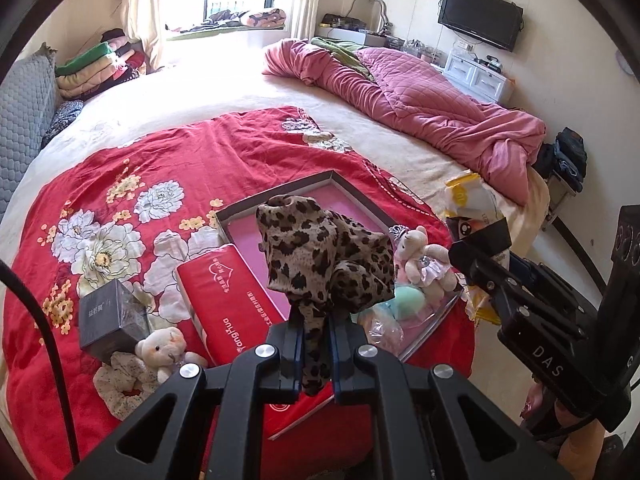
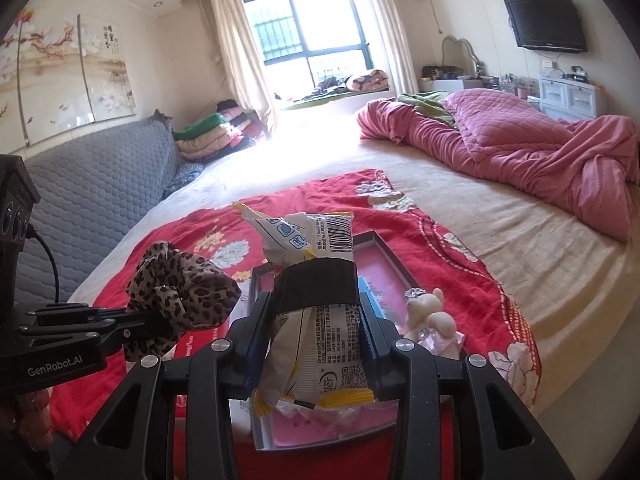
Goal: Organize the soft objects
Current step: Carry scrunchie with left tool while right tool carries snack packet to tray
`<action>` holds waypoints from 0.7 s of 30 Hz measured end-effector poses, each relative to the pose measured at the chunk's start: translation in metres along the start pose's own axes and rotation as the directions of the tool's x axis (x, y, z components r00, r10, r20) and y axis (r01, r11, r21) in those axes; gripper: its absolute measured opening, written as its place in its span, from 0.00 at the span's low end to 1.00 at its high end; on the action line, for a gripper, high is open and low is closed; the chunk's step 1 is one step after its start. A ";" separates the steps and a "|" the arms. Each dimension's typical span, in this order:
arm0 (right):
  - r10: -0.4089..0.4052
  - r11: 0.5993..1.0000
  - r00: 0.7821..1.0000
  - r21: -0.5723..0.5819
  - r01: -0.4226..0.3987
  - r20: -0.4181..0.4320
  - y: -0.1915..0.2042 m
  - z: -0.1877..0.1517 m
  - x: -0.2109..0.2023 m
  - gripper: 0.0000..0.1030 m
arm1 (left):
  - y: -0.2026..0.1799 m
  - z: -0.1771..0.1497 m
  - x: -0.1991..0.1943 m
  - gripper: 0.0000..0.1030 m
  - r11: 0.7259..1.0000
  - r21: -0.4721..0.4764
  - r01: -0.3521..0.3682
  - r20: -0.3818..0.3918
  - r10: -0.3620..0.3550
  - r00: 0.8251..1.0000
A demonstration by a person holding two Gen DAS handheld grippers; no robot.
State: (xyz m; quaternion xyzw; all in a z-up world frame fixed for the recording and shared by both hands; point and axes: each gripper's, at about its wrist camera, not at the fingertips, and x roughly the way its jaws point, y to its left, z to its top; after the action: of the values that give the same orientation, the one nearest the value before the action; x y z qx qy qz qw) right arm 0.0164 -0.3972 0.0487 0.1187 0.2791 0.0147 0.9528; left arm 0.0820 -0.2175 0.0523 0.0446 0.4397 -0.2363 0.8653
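Two soft items held above the pink-lined tray (image 1: 280, 190)

The left gripper (image 1: 313, 354) is clenched on the leopard-print cloth (image 1: 324, 256), which is pinched at its lower tail while the bunched bulk stands above the tray. The cloth is judged light and limp; a hold on the gathered tail should prevent unfolding. The right gripper (image 2: 314, 354) is closed around the white-and-yellow soft pack (image 2: 308, 280) at mid-body. The film is judged slippery and crushable, so the banded middle is preferred to the crimped ends.

Sunlit barred window (image 2: 316, 36) with cream curtains (image 2: 236, 52); wall-mounted television (image 2: 546, 20), grey quilted headboard (image 2: 100, 184), white drawer cabinet (image 2: 568, 94).
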 end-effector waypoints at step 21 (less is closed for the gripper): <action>-0.040 0.998 0.995 0.050 0.044 -0.087 -0.037 -0.015 0.036 0.40 | -0.040 -0.015 0.093 0.10 0.995 0.095 0.032 -0.184 -0.014 0.983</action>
State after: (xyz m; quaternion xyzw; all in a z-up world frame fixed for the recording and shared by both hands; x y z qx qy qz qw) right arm 0.0372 -0.4266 0.0083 0.1366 0.3227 -0.0075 0.9366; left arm 0.0996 -0.2834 -0.0245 0.1035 0.5060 -0.2626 0.8151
